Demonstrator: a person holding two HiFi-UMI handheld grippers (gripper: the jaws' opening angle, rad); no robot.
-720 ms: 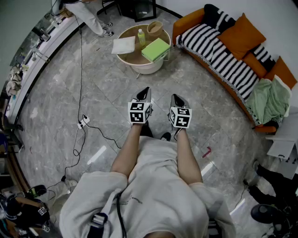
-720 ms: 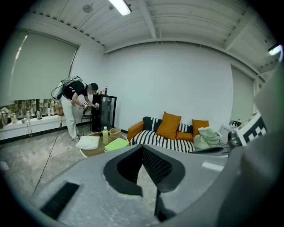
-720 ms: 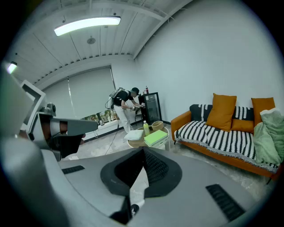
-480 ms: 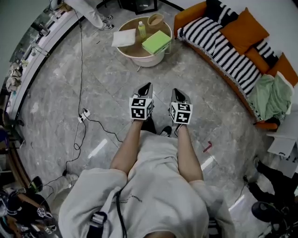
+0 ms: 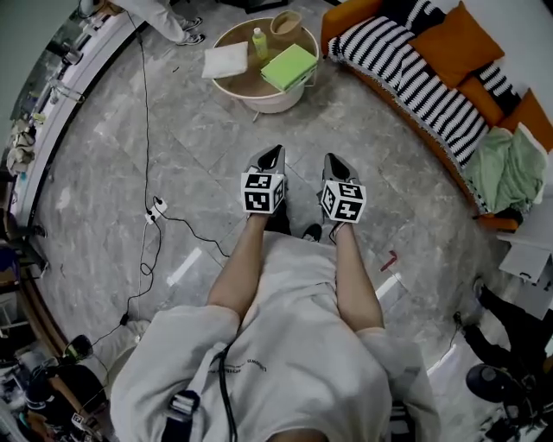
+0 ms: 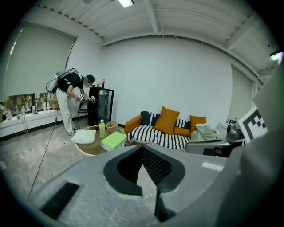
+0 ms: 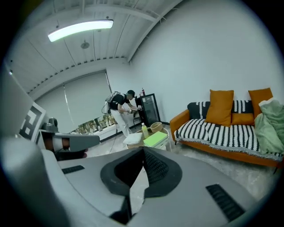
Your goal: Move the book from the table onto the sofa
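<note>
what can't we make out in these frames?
- green book: cover print too small, all views.
- white item on the round table: cloth or paper, too small to tell, head view.
- bottle: label too small.
- sofa: back cushions cut off by the head view's top edge.
- second person: only legs in the head view, cut off by the top edge.

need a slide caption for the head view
Left gripper and right gripper, shut and empty, short of the round table bearing the green book, sofa beside it.
</note>
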